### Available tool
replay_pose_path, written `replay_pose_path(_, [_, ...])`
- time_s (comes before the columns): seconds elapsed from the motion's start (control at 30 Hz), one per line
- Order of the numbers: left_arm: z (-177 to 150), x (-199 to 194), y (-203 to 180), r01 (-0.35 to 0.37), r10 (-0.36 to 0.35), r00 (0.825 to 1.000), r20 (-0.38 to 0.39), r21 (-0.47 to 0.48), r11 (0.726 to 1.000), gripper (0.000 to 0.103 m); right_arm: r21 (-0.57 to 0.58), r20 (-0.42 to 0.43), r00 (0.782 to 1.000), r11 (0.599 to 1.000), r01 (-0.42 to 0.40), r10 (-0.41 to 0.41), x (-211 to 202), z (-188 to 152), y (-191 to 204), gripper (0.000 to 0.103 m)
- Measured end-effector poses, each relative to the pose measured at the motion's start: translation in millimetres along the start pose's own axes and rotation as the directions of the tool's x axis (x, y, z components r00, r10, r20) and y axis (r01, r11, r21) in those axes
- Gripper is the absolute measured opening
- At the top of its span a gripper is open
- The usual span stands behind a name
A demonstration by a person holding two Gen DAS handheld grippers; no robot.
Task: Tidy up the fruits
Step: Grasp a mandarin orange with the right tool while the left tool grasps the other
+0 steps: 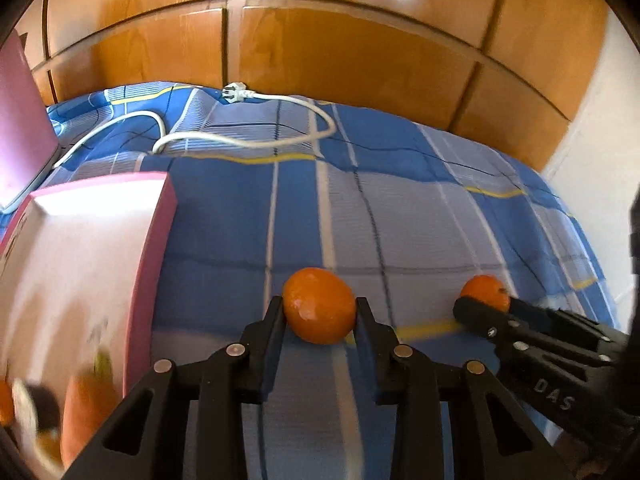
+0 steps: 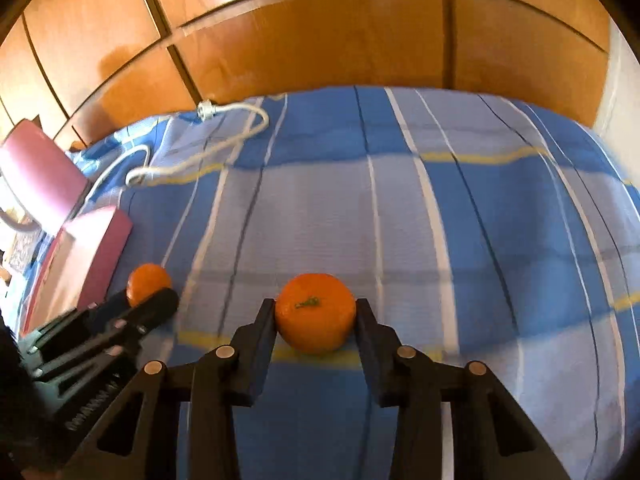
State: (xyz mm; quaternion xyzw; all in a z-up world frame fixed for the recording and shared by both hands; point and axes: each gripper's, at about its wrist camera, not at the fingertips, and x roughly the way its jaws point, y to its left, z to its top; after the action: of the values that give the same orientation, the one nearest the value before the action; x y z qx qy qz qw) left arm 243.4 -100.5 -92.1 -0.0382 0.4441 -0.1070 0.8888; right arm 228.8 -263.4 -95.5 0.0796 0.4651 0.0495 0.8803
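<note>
Two tangerines are set on a bed cover [image 1: 400, 208], side by side and apart: the left tangerine [image 1: 319, 306] is enclosed between the fingers of the left gripper [image 1: 320, 312], the right tangerine [image 2: 316, 313] between those of the right gripper [image 2: 316, 312]. A box [image 1: 100, 260] is placed to the left of both, just beside the left gripper, with a laptop [image 1: 20, 128] behind it. A cable [image 1: 248, 142] is laid on the cover behind the fruit, before a wooden wardrobe [image 1: 340, 48].

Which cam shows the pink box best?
Left wrist: the pink box fills the left side, its open top and fruit inside visible, though blurred. Right wrist shows it only small at the left edge.
</note>
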Motion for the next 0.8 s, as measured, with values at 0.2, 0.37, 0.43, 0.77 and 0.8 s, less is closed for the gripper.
replay_pose_path(0.2, [-47.5,-41.0,-7.5,0.036,-0.036,0.999,0.016,0.030,0.999,0.034,0.024,-0.022,1.000,1.000,-0.017,0.017,-32.8,-46.6,-6.0,0.039])
replay_pose_path(0.37, [-89.8,-61.9,-10.2,0.022,-0.025,0.999,0.043,0.062,0.998,0.034,0.013,-0.015,1.000,1.000,-0.003,0.003,-54.5,-80.9,1.8,0.039])
replay_pose_path(0.43, [-100.0,-60.1,-10.4,0.020,-0.022,0.999,0.039,0.065,0.998,0.034,0.012,0.008,1.000,1.000,0.009,-0.009,-57.4,-89.1,5.5,0.039])
replay_pose_path(0.77, [-111.7,-55.1,-11.8,0.005,-0.016,0.990,0.138,0.082,0.997,0.035,0.022,0.016,0.997,0.997,0.071,-0.072,-49.3,-89.5,14.6,0.040])
replay_pose_path(0.8, [-112.0,-55.2,-11.7,0.003,-0.015,0.990,0.141,0.084,0.996,0.035,0.012,0.015,0.996,0.996,0.088,-0.088,-49.1,-90.3,16.9,0.040])
